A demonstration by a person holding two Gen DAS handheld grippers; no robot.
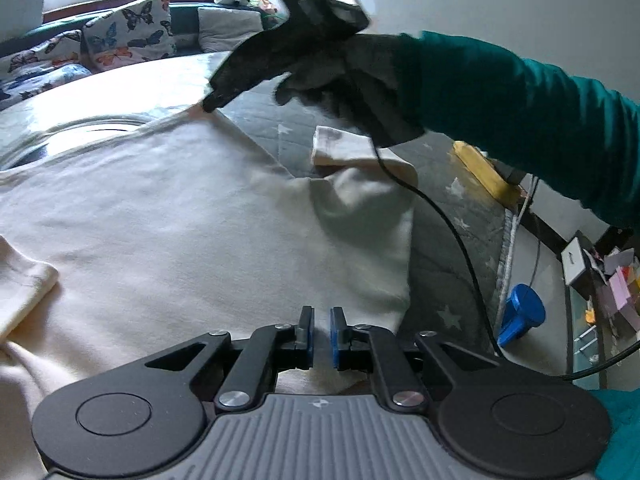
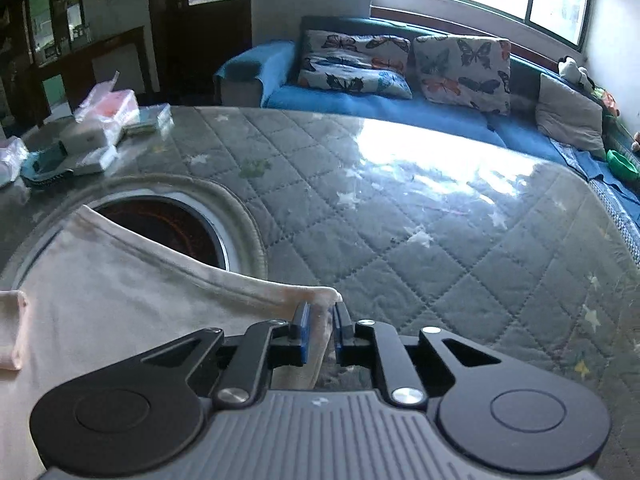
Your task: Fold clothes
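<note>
A cream garment [image 1: 180, 232] lies spread on the grey quilted table cover [image 1: 440, 264]. Its neckline edge [image 2: 160, 256] runs across the round opening in the table. My right gripper [image 2: 321, 322] is shut on the garment's far corner, with cloth pinched between its blue pads. From the left wrist view that right gripper [image 1: 210, 106] shows in a gloved hand, tip on the corner. My left gripper [image 1: 322, 332] sits low at the garment's near right edge, its jaws almost together with cream cloth in the narrow gap. A sleeve [image 1: 352, 152] lies folded at the right.
A round opening [image 2: 172, 232] is sunk into the table. Packets and boxes [image 2: 100, 128] sit at its far left. Behind it stands a blue sofa with butterfly cushions [image 2: 460, 72]. A teal sleeve [image 1: 520, 120] and black cable [image 1: 460, 240] cross overhead; a blue object [image 1: 520, 316] lies on the floor.
</note>
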